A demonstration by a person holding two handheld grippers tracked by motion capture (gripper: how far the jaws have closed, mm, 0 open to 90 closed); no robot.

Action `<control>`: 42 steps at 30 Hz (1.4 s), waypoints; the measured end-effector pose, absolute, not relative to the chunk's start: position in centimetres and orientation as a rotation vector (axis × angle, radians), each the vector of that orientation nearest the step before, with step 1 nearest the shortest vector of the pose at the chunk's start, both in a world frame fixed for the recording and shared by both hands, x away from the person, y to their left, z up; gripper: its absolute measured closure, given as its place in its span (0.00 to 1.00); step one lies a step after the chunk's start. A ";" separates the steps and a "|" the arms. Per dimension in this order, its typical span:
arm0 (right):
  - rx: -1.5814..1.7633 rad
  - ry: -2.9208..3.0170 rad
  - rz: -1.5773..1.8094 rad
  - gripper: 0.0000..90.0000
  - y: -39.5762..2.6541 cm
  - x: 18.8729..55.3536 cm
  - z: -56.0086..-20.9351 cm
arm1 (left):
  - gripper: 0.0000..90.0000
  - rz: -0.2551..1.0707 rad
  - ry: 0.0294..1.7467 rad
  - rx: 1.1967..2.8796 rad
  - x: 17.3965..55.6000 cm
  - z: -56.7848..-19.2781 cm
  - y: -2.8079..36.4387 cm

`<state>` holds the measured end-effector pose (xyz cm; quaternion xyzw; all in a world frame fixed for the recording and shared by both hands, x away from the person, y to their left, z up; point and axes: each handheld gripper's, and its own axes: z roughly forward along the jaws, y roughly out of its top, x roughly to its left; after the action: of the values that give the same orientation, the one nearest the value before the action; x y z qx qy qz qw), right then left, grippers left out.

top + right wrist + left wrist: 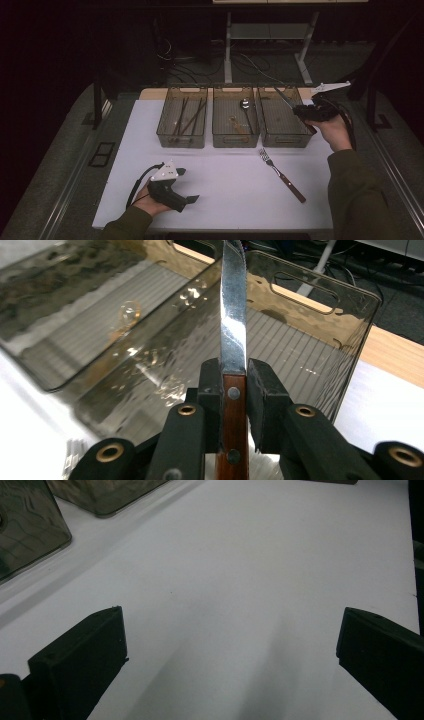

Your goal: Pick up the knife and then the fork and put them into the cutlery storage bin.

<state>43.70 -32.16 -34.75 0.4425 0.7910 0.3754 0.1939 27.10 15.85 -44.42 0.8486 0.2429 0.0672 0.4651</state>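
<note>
Knife is clamped in your right gripper, fingers pinching the wooden handle right at the bolster, blade pointing up and away over the rightmost bin at the far right of the tabletop. Grip looks square in the right gripper view: handle centred between the pads, blade in line with the fingers.

Advice for the drop, as I read it:
- Bring the blade tip down first along the bin's long axis, so the knife lies parallel to the side walls rather than bridging the rim.
- Get the handle low inside the walls before you let go; a release from height will likely bounce it on the ribbed floor.
- Watch the near wall: the handle tail hangs below the fingers and could catch the rim.
- Open only once the blade rests flat.

Sorting seems to go by type: dark sticks, probably chopsticks, in the left bin, spoon in the middle bin. So the right one is the knife's place.

Fork lies loose on the tabletop, near the right edge, in front of the bins, tines toward them. Probably next.

Left gripper rests near the front left corner, fingers spread wide, nothing between them. Keep it parked.
</note>
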 end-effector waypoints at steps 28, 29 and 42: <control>1.307 2.246 0.960 0.61 -31.0 46.2 -38.1 | 0.00 0.162 0.595 2.087 27.1 -44.4 15.8; 1.306 2.240 0.978 0.60 -31.2 46.0 -37.9 | 0.00 0.161 0.596 2.087 27.1 -44.4 15.8; 1.333 2.231 1.130 0.50 -32.2 40.7 -36.1 | 0.00 0.164 0.602 2.085 27.0 -44.5 15.7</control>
<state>40.72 -32.17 -36.07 0.4649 0.7779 0.3940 0.1535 27.01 15.73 -44.47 0.8487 0.2450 0.0669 0.4640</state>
